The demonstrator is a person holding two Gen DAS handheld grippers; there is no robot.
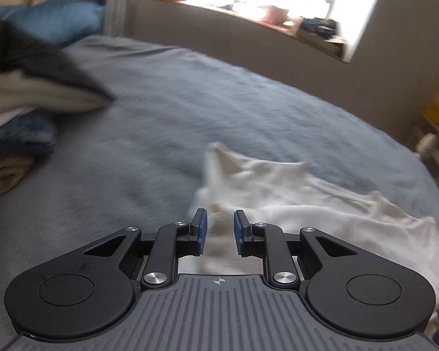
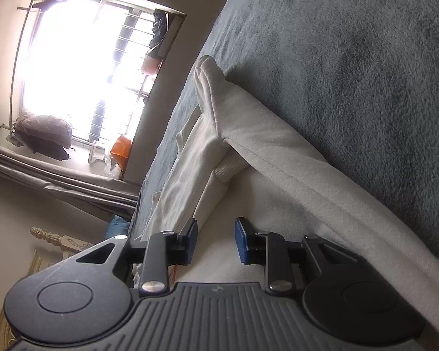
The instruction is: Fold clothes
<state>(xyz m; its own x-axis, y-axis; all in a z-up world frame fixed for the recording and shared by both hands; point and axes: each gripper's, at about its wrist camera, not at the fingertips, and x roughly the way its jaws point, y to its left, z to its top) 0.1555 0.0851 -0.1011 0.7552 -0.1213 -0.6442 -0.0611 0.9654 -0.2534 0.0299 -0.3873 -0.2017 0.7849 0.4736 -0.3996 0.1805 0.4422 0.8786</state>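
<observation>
daylight pours in through the window [image 2: 82, 67], blown out to pure white in both views, so its bars half dissolve in glare. the grey bed cover [image 1: 190, 111] is evenly lit, with soft shadows in the folds of the white garment [image 2: 248, 134]. the left wrist view is smeared with motion blur, worst on the pile of clothes [image 1: 23, 87]. the right wrist view is sharper, tilted, bowed at its edges.

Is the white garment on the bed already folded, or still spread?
Partly folded. On the white garment, one hemmed edge lies turned over the rest; its far end looks bunched and uneven.
</observation>
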